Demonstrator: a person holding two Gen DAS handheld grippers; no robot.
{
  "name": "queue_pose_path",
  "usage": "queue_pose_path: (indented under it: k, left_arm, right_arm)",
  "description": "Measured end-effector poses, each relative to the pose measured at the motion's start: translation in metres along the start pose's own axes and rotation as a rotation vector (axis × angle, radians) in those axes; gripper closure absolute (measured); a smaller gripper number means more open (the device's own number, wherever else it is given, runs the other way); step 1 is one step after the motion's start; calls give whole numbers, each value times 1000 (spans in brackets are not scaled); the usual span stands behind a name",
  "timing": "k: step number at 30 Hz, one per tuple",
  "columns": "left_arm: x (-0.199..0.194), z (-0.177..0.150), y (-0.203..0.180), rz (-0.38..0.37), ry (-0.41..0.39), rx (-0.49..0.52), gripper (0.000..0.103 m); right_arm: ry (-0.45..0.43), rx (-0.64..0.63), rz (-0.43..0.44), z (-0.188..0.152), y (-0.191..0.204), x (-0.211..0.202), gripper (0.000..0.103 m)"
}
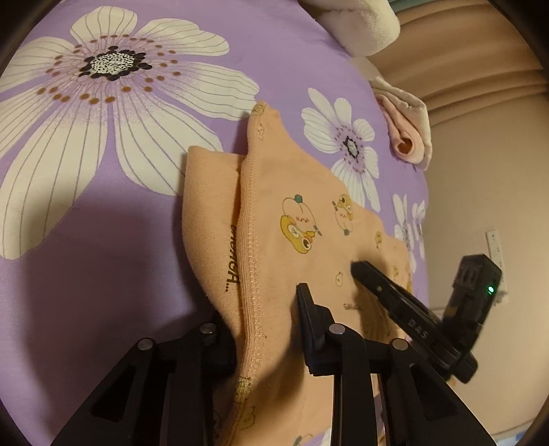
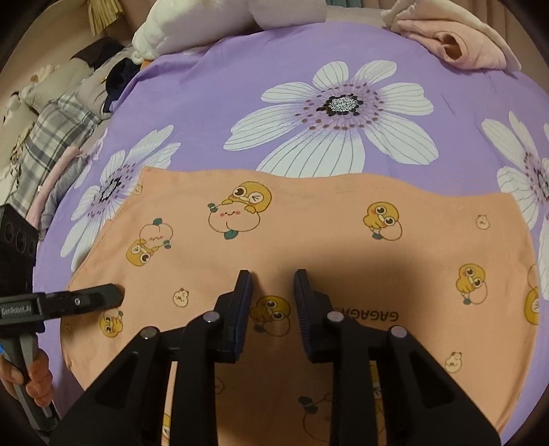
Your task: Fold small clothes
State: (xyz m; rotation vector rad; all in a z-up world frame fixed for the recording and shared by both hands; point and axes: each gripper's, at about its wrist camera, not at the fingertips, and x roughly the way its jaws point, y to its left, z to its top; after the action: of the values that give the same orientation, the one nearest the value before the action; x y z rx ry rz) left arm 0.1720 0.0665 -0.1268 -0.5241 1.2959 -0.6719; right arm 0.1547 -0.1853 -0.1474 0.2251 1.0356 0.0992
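Observation:
A small orange garment [image 2: 308,233] printed with ducks and peaches lies on the purple flowered bedsheet [image 2: 212,103]. In the left wrist view its left edge [image 1: 254,240] is lifted and folded over, passing between my left gripper's fingers [image 1: 305,308]; one finger is hidden under the cloth. My left gripper [image 1: 264,315] is shut on that edge, and it also shows in the right wrist view [image 2: 103,295]. My right gripper [image 2: 272,281] is open, its fingers resting on the garment's middle; it shows in the left wrist view [image 1: 363,271].
A pink folded garment [image 2: 459,44] lies at the far edge of the bed, also seen in the left wrist view [image 1: 408,137]. White pillows [image 2: 206,27] sit at the back. Plaid and dark clothes [image 2: 61,120] are piled at the left.

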Motion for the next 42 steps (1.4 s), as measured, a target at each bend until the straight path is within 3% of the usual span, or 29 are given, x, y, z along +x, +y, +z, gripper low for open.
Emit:
queue_pose_path:
  k: [5, 16, 20, 25, 33, 42]
  left_arm:
    - [0, 0, 0, 6, 0, 2, 76]
    - [2, -1, -6, 61, -5, 7, 76]
    - [-1, -3, -11, 88, -11, 1, 77]
    - [-10, -6, -24, 107, -36, 25, 84]
    - [-19, -8, -49, 140, -81, 45, 88]
    - [-17, -9, -135, 206, -113, 237, 88]
  right_arm:
    - [-18, -53, 28, -21, 14, -28, 81]
    - [-26, -238, -46, -104, 45, -55, 79]
    - [-13, -212, 5, -114, 40, -70, 79]
    - [-66, -116, 69, -126, 17, -98, 78]
    - [-109, 36, 81, -131, -17, -109, 78]
    - [-177, 115, 116, -131, -41, -124, 78]
